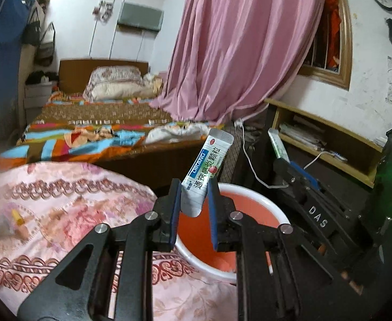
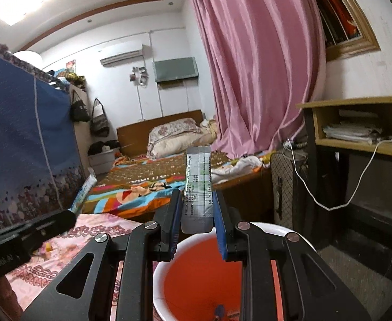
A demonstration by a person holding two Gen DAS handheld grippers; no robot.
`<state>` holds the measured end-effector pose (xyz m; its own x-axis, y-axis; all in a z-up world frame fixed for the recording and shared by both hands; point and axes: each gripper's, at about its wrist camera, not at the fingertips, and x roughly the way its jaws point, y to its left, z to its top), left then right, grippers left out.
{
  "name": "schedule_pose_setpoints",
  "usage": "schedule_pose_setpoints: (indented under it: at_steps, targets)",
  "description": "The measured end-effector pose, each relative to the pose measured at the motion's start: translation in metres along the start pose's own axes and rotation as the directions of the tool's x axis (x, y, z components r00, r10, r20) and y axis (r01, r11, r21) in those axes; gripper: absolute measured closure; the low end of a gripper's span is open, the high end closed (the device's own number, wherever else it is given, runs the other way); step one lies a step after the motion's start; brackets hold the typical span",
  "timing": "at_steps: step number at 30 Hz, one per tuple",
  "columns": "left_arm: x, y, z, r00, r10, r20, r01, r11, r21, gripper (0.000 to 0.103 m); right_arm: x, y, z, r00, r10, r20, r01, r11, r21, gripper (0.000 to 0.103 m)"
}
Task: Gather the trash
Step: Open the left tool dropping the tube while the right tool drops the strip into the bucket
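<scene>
Trash bucket (image 2: 166,272) (white rim, red inside) sits beside the pink quilt (image 1: 62,214); something small lies at its bottom. Above it, the left gripper (image 1: 194,190) has its jaws closed on a white sachet (image 1: 209,165) with blue lettering, and the right gripper (image 2: 197,206) pinches a second sachet (image 2: 198,184), printed side showing.

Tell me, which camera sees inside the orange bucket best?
The right wrist view. It looks down into the bucket, so you see its orange walls and a small dark thing at the bottom. In the left wrist view the bucket sits partly behind the gripper's fingers, and its bottom is mostly hidden.
</scene>
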<state>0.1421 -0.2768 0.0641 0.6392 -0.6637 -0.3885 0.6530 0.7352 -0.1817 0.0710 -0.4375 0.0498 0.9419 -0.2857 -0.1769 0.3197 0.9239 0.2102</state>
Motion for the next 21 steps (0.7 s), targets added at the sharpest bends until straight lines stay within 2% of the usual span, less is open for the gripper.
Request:
schedule_pose_setpoints:
  at_steps: [8, 13, 17, 21]
  targets:
    - [0.026, -0.008, -0.005, 0.992, -0.026, -0.126, 0.021, 0.999, -0.041, 0.099, 0.010, -0.006, -0.006, 0.997, -0.014, -0.070, 0.016, 0.999, 0.029, 0.081]
    - [0.036, -0.011, -0.009, 0.982, -0.053, -0.179, 0.042, 0.997, -0.064, 0.092, 0.017, -0.011, -0.011, 0.994, -0.032, -0.105, 0.036, 0.999, 0.037, 0.072]
    - [0.036, -0.010, -0.010, 0.981, -0.061, -0.186, 0.048, 0.996, -0.074, 0.084, 0.017, -0.013, -0.012, 0.993, -0.040, -0.113, 0.045, 0.998, 0.046, 0.069]
    - [0.030, -0.002, -0.009, 0.985, -0.042, -0.168, 0.029, 0.996, -0.082, 0.083, 0.017, -0.011, -0.010, 0.993, -0.039, -0.109, 0.044, 0.998, 0.046, 0.065]
